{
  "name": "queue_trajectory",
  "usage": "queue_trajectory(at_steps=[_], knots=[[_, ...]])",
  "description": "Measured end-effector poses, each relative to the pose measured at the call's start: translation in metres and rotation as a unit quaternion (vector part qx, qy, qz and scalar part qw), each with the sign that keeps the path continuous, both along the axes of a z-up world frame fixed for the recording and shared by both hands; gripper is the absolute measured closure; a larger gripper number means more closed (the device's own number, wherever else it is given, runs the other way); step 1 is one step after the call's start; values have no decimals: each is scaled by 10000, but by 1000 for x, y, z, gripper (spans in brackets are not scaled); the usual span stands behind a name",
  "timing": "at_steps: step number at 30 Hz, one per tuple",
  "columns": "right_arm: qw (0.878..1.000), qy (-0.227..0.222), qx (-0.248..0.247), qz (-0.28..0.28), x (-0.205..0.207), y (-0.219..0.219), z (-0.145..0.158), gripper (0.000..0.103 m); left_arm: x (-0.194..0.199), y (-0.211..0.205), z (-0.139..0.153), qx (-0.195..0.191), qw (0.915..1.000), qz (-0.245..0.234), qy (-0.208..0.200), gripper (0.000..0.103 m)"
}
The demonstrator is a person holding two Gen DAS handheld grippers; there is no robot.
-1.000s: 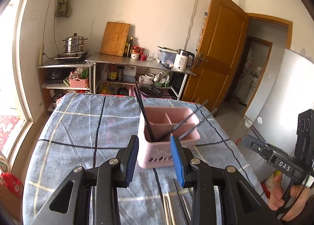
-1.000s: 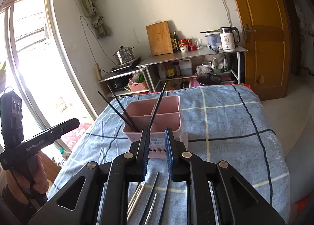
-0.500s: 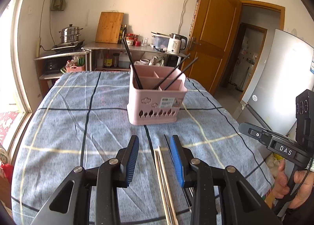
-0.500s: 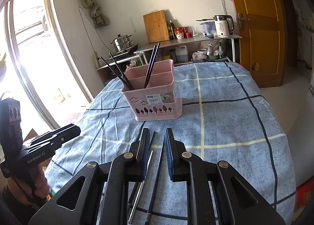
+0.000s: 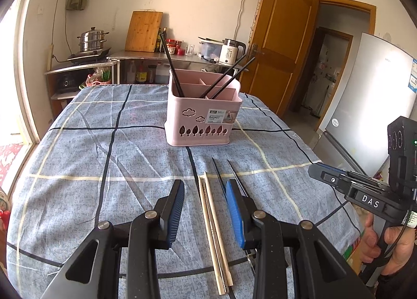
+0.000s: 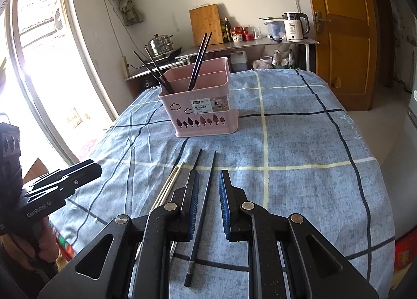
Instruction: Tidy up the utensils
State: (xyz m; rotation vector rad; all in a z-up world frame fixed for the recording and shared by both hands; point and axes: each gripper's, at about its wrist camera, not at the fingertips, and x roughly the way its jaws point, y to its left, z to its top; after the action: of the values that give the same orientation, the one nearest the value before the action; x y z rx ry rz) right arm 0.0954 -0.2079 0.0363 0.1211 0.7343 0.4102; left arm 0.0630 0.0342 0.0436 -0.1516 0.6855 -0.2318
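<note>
Two black handheld grippers with blue ribbed pads hover low over a table covered in a blue-grey cloth with dark and cream check lines, both pointing toward a pink plastic utensil basket pierced with tree and cloud cut-outs, which stands upright further along the table. The left gripper is held level, its jaws spread wide and holding nothing; a pair of pale wooden chopsticks lies on the cloth in the gap between its pads, running lengthwise toward the basket. Just to the right of that pair lie two loose black chopsticks, roughly parallel, one partly hidden behind the left gripper's right pad. The right gripper is also parted and empty, tilted slightly down, with one black chopstick lying on the cloth between its pads but touching neither; the other black stick passes under its left pad. In the basket, one or two black chopsticks lean left in one compartment and two more lean right in the neighbouring one. A bare hand grips the right tool's handle at the table's right edge. Behind stand a steel shelf unit with a bamboo cutting board, a white kettle and a stacked steel steamer pot.
</note>
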Motion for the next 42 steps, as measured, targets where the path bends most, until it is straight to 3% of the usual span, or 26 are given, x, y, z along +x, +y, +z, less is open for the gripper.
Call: queue_trajectory(at_steps=[16,36,42], knots=[[9996,238,-100,93,12,13,-21,87,16,-3,-23,-62,9996,-19,287,70],[9915,1063,-662,340,82,61,-86,88,79,1,-47,-157,9973,-45,720,70],[9908,1102,-732,300,85,53,-88,96,102,-14,-53,-210,9956,-235,882,70]])
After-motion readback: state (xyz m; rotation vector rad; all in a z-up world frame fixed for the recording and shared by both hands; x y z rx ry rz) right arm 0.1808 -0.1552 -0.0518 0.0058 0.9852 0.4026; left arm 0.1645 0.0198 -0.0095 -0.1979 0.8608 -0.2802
